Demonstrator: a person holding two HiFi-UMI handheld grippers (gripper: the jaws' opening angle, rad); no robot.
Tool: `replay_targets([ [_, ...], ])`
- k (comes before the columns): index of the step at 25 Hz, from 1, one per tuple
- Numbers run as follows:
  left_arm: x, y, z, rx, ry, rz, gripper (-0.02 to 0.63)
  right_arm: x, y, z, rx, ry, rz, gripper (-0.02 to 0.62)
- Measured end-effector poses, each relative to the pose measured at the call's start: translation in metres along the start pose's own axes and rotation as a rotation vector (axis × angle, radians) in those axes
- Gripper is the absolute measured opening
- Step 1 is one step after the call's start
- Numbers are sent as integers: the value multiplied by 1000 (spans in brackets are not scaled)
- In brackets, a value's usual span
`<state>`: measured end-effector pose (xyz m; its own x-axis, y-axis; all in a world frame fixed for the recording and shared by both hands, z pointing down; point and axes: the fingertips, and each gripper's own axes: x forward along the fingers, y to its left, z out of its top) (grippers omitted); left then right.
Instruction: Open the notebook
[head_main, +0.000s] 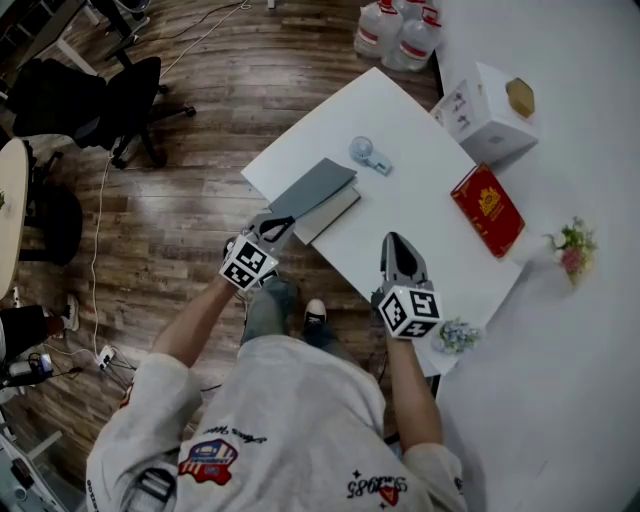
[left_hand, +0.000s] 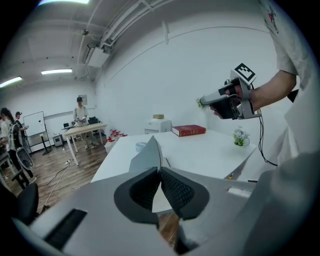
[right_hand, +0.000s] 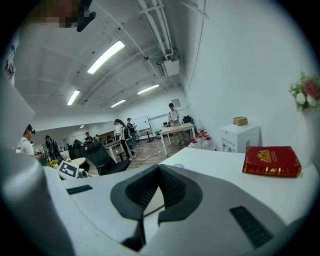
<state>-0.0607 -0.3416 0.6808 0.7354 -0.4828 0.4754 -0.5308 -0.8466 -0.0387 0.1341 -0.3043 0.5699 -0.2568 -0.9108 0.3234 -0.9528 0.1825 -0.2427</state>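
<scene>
The notebook (head_main: 332, 211) lies near the white table's (head_main: 430, 215) left edge. Its grey cover (head_main: 312, 189) is raised off the pages at a slant. My left gripper (head_main: 274, 229) is shut on the cover's near edge. In the left gripper view the grey cover (left_hand: 148, 156) rises between the pads, with the left gripper (left_hand: 160, 173) closed on it. My right gripper (head_main: 396, 246) hovers over the table to the right of the notebook, apart from it. In its own view the right gripper (right_hand: 159, 168) is shut with nothing in it.
A red book (head_main: 487, 208) lies at the table's right side, with a white box (head_main: 487, 112) beyond it. A small clear round object (head_main: 365, 152) sits just past the notebook. Flowers (head_main: 572, 247) and water bottles (head_main: 400, 35) stand nearby. An office chair (head_main: 100, 100) is on the floor at left.
</scene>
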Motion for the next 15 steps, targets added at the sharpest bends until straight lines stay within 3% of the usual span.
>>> replay_targets([
  [7,-14,29,6,-89,-56,23,21,19,13,2,-1,5,9,-6],
  [15,-26,67,7,-137,-96,50,21,42,24,6,-3,7,2,-6],
])
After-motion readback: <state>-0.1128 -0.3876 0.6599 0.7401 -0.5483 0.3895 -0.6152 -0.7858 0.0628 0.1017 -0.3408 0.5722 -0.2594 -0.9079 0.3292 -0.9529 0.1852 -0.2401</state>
